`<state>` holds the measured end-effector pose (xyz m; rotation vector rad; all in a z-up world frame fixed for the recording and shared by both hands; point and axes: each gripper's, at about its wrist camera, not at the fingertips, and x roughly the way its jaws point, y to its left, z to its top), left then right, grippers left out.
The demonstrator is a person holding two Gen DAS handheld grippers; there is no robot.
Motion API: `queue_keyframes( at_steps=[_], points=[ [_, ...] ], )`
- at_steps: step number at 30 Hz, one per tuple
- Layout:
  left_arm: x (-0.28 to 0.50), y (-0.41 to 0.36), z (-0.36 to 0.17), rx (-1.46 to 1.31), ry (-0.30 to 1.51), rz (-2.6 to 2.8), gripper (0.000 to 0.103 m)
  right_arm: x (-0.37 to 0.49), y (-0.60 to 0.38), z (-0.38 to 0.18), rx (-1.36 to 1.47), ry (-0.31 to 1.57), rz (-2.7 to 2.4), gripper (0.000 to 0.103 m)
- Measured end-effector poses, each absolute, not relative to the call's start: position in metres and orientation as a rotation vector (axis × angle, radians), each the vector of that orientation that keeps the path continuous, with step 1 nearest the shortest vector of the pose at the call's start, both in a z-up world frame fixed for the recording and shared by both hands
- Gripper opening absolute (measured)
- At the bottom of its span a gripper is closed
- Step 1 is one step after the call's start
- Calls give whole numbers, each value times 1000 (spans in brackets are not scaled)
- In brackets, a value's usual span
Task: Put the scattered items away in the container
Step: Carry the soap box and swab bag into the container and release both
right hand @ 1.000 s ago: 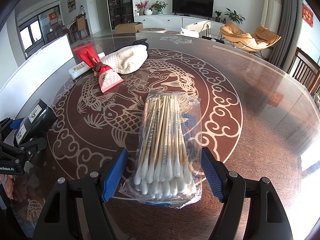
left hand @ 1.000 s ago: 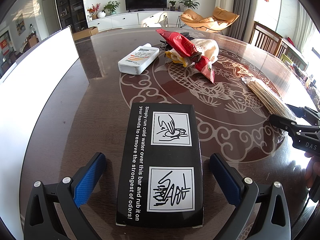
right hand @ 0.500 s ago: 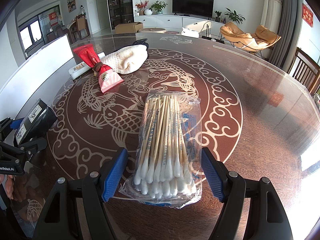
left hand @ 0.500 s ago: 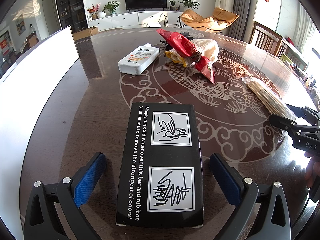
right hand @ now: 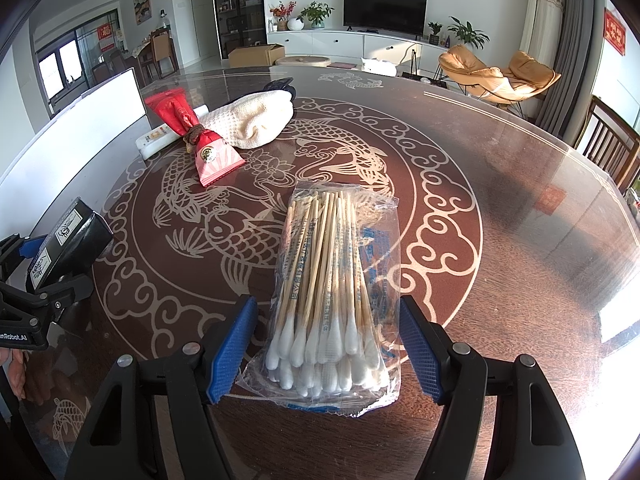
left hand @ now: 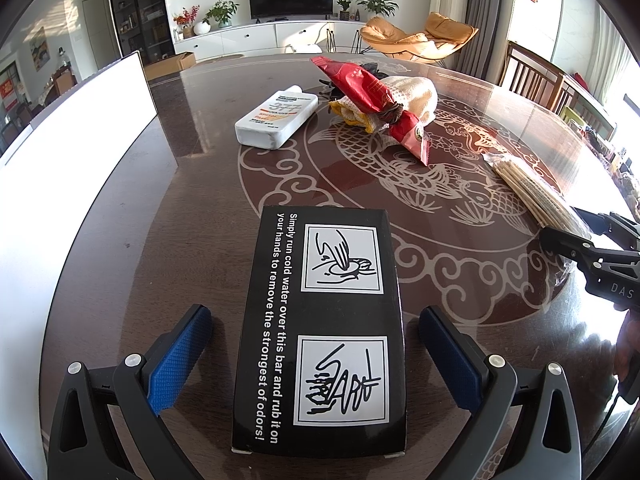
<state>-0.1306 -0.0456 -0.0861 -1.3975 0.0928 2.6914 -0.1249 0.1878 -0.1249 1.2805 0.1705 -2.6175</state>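
Lying flat between wide left tongs (left hand: 314,354), black box (left hand: 322,332); right tongs (right hand: 328,346) wide around swab bag (right hand: 334,296).

1. A dark round table (right hand: 520,200) with a pale fish-and-cloud inlay filled the foreground.
2. A black television (right hand: 384,10) hung above a long white cabinet (right hand: 340,42).
3. Two tan lounge chairs (right hand: 496,76) stood near grey curtains.
4. A cardboard box (right hand: 256,54) sat on the floor.
5. Potted plants (left hand: 220,14), possibly with red flowers, lined the cabinet.
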Motion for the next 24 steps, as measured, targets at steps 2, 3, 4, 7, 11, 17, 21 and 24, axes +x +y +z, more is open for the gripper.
queue_keyframes(
  at_steps=[2, 3, 4, 7, 11, 17, 21, 24],
  points=[
    [-125, -48, -80, -1374, 93, 2680, 58, -117, 187, -121, 1291, 160, -2602, 42],
    [-121, -51, -79, -1382, 69, 2664, 58, -111, 187, -118, 1282, 150, -2592, 40],
    [-117, -55, -77, -1381, 34, 2649, 58, -103, 186, -116, 1267, 151, -2584, 40],
    [-95, -62, -73, -1371, -38, 2627, 58, -77, 183, -106, 1220, 144, -2565, 40],
    [-68, -65, -71, -1375, -103, 2615, 58, -52, 188, -101, 1196, 16, -2534, 40],
    [-47, -59, -58, -1324, -61, 2625, 58, -39, 171, -97, 1184, -82, -2472, 40],
    [-35, -75, -43, -1287, -98, 2660, 58, -35, 138, -85, 1130, -74, -2419, 40],
    [-27, -97, -20, -1234, -149, 2689, 58, -36, 105, -72, 1087, -55, -2375, 40]
  ],
)
